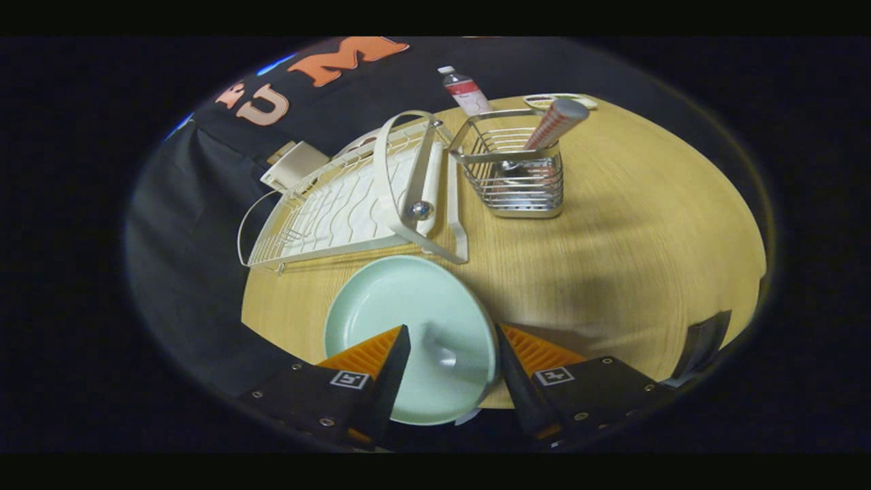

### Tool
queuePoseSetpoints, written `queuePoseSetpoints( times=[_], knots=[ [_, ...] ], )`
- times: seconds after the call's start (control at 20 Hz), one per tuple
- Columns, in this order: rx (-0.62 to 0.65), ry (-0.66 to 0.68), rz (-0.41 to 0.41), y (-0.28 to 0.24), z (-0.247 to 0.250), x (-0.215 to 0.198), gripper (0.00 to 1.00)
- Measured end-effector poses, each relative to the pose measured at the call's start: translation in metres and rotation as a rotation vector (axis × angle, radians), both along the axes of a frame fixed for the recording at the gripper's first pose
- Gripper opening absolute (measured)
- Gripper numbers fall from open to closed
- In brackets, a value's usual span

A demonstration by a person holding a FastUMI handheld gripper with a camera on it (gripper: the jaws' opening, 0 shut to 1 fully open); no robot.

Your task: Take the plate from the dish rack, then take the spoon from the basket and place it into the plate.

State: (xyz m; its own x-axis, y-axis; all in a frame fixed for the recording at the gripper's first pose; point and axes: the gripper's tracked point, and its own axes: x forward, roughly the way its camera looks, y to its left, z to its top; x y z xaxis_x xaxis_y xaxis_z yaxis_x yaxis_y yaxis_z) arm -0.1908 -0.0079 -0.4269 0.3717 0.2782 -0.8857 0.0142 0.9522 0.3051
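The near rim of the plate (408, 320) is hidden behind the gripper (452, 347), and part of its inner face is covered by the left finger. The bowl of the spoon (554, 126) is hard to make out through the wires of the basket (517, 180), where only a dull metallic shape can be seen low down. A small beige object (296, 167) in the upper left of the frame is partly masked by the dish rack (354, 197) and cannot be identified. A dark object (701, 344) at the lower right is cut off at the table edge. A flat pale item behind the basket is mostly concealed.

One plate is seen, round, pale mint green, shallow and glossy, lying flat on the wooden table (626, 238) in the lower centre of the frame, just in front of the rack. One spoon is seen, its handle wrapped in a fine red-and-white pattern with a grey end, leaning up out of the basket in the upper centre. One wire basket stands to the right of the rack, near it. One cream wire rack with a hoop handle is seen at centre left. One tube (466, 92) with a white cap and a red label is seen beyond the basket.

The jaws are held spread, with the plate lying between them; the right finger is close to the plate's rim, and whether it touches cannot be told.
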Motion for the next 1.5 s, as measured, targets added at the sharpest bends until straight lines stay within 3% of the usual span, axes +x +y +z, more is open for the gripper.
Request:
queuePoseSetpoints(
  times=[0.4,0.55,0.7,1.0,1.2,1.45,1.5],
  knots=[
    [-0.106,-0.315,-0.079,-0.027,0.046,0.062,0.75],
    [-0.174,-0.373,-0.067,-0.045,0.044,0.073,0.75],
    [-0.209,-0.454,-0.105,-0.06,0.052,0.09,0.74],
    [-0.262,-0.622,-0.109,-0.066,0.076,0.113,0.58],
    [-0.269,-0.626,-0.099,-0.064,0.073,0.121,0.45],
    [-0.293,-0.628,-0.091,-0.065,0.077,0.129,0.16],
    [-0.294,-0.618,-0.089,-0.064,0.078,0.129,0.15]
  ],
)
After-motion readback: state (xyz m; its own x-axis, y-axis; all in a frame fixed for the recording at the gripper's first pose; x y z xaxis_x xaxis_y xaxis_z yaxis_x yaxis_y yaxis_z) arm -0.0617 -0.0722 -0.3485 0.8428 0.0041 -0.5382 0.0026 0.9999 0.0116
